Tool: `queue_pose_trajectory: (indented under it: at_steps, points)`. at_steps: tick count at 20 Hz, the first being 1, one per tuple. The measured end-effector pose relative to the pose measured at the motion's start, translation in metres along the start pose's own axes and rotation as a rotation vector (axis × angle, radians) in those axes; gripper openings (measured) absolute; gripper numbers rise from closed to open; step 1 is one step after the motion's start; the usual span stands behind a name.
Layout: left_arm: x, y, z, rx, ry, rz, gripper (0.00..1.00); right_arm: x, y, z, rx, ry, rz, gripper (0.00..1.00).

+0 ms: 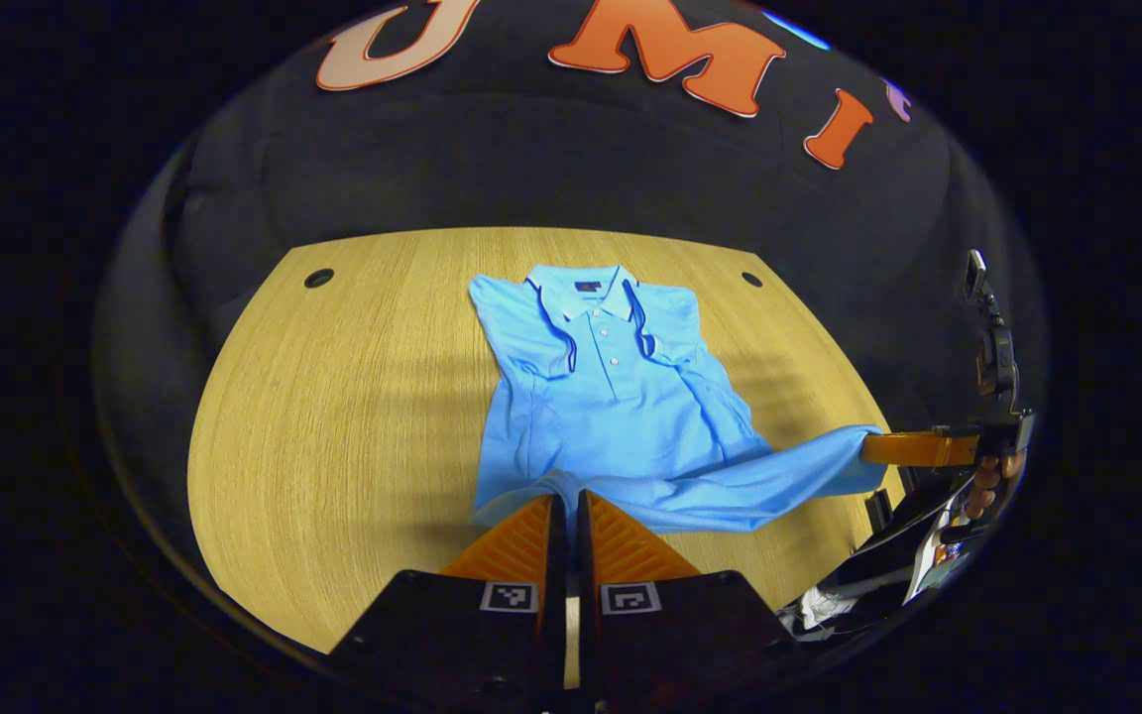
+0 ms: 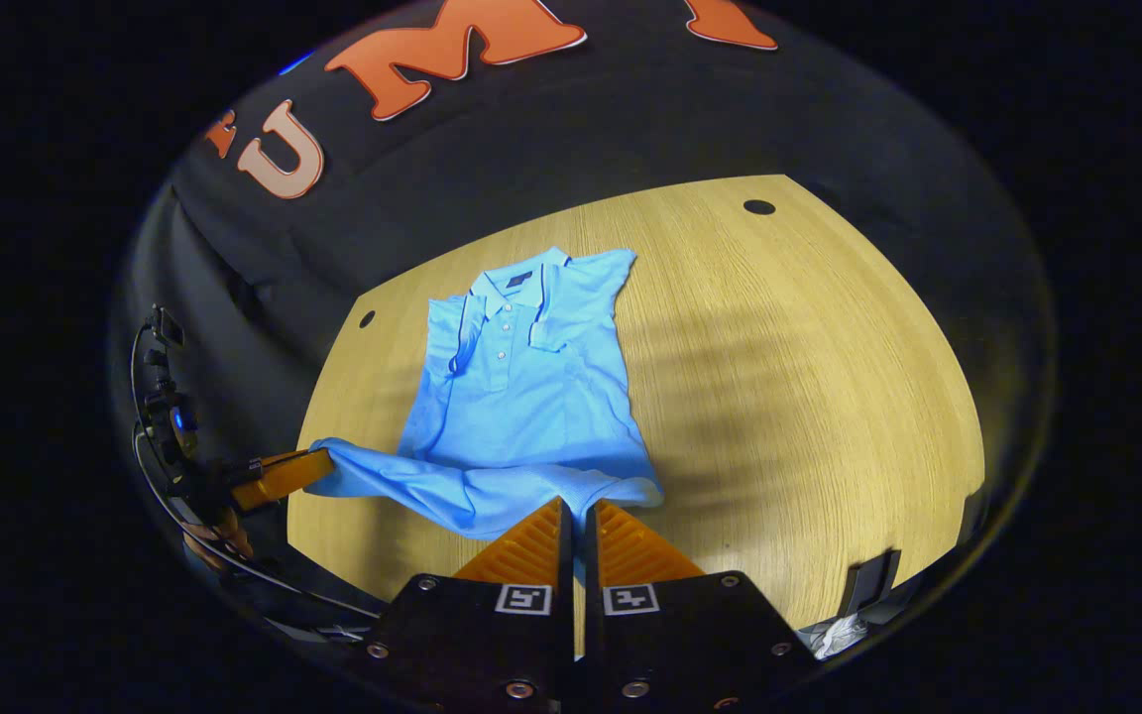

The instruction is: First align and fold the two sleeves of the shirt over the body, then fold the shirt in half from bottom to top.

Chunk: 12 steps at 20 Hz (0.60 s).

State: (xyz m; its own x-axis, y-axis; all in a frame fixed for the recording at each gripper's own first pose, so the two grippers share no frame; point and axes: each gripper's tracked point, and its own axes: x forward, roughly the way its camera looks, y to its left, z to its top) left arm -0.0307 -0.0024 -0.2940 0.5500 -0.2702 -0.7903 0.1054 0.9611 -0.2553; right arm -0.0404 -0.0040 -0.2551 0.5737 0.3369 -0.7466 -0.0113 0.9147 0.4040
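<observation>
Lying on wood table (image 1: pixel 333 397): shirt (image 1: pixel 611 416), hem prob. pinched, both grippers.

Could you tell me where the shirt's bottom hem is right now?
The hem is lifted at the near edge of the wooden table, pinched at its two corners by the left gripper and the right gripper.

Blue polo shirt (image 1: pixel 611 397) lies flat on the wooden table (image 1: pixel 333 397), collar toward the far edge, both sleeves folded in over the body. My left gripper (image 1: pixel 567 501) is pinched on the hem at the near left corner of the shirt, fingers together on the cloth. My right gripper (image 1: pixel 873 446) grips the other hem corner near the table's right edge, hem lifted and stretched between the two. A hand (image 1: pixel 992 481) holds that gripper.
</observation>
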Motion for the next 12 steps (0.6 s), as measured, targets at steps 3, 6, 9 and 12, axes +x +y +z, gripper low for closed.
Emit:
queue_pose_trajectory:
  at_steps: [3,6,9,12]
  points:
    - [0.013,0.007,0.033,0.011,-0.036,0.001,0.09,0.009,0.005,0.037,-0.022,-0.029,0.001,0.05]
    - [0.027,0.015,0.063,0.021,-0.070,0.004,0.10,0.019,0.010,0.075,-0.042,-0.053,-0.004,0.05]
    - [0.048,0.032,0.098,0.023,-0.107,0.035,0.09,0.039,0.016,0.111,-0.064,-0.071,-0.005,0.05]
    - [0.072,0.050,0.130,0.027,-0.133,0.059,0.09,0.062,0.020,0.149,-0.069,-0.091,-0.007,0.05]
